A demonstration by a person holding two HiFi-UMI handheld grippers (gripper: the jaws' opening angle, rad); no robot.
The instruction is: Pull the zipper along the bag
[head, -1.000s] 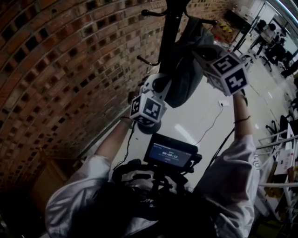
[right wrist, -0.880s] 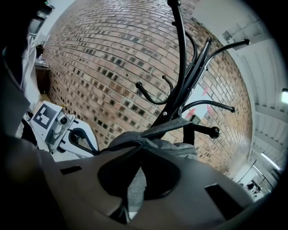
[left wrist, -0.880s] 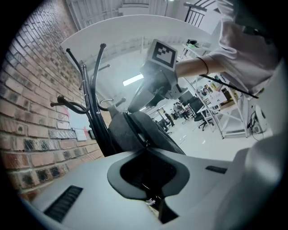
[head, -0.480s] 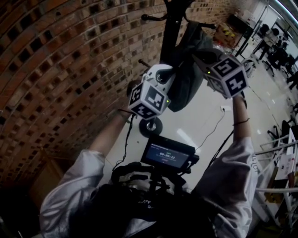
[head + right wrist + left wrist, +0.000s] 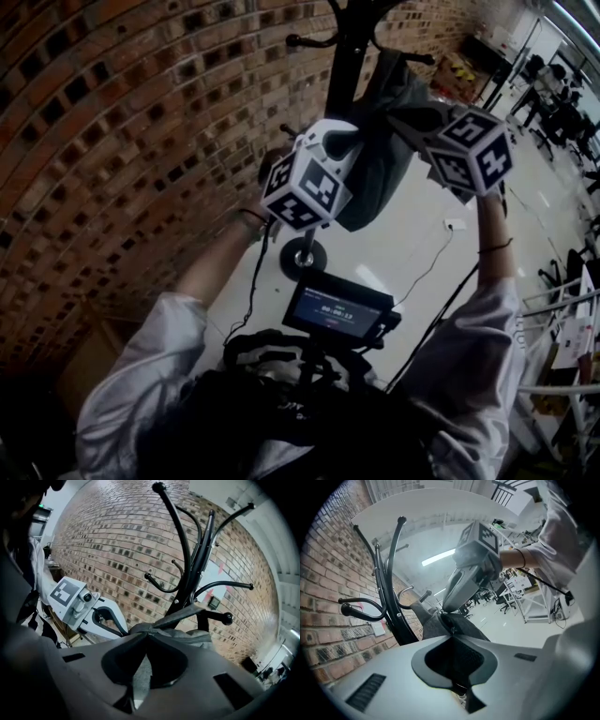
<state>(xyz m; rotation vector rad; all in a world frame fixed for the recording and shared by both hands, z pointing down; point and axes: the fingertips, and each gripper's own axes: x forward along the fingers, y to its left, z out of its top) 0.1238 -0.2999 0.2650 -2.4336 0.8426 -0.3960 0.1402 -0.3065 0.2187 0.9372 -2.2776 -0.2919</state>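
**Left gripper** (image 5: 451, 638): jaws are closed together on a small metal tab (image 5: 452, 629) at their tips, judged to be the zipper's.

**Right gripper** (image 5: 145, 639): jaws are clamped on a grey fold of the bag (image 5: 185, 637), just beyond the tab.

**Rack** (image 5: 196, 564): the bag is hung here, behind both grippers.

**Risks:**
- The tab may be slipped from the pads if pulled off the zipper's line.
- The rack may be tipped if the bag is dragged hard.
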